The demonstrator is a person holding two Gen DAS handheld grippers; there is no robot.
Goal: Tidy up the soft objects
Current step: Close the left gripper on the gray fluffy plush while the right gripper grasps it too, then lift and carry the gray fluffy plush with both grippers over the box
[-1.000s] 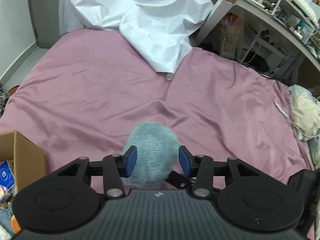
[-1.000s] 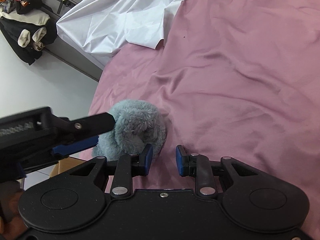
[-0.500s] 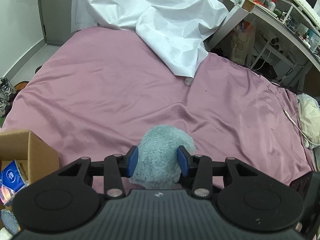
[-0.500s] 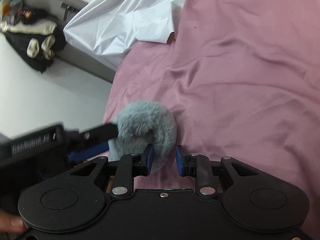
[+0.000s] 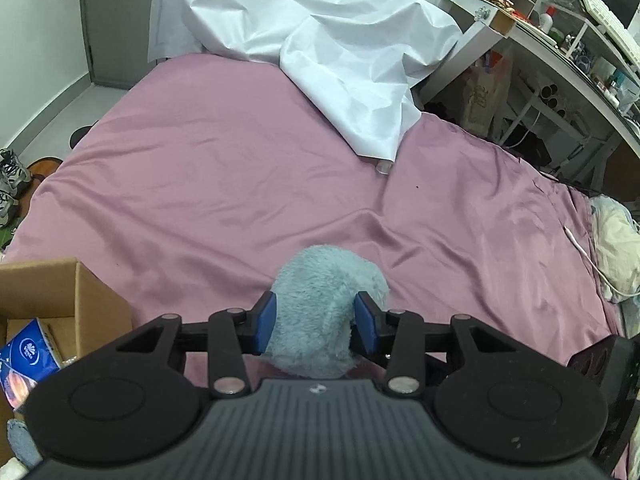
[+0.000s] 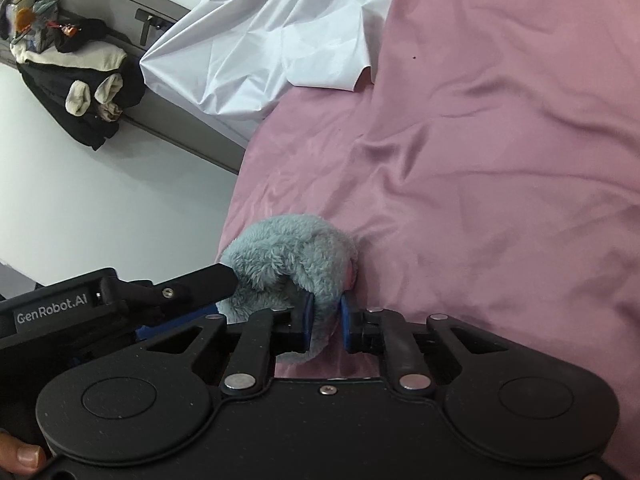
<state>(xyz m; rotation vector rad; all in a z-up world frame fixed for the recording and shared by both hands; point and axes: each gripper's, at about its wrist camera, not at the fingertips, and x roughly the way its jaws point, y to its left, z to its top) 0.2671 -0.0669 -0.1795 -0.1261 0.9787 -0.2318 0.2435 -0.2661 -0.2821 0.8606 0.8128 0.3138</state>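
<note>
Left wrist view showed the grey-blue plush toy (image 5: 326,304) at the near edge of the mauve satin bed sheet (image 5: 248,184), clamped between my left tongs (image 5: 315,325). My right tongs (image 6: 325,322) pinched a fuzzy fold too. I judged the pickup done; next, a lift toward the cardboard box (image 5: 86,300). Crinkled white plastic sheet (image 5: 344,60) lay beyond.
</note>
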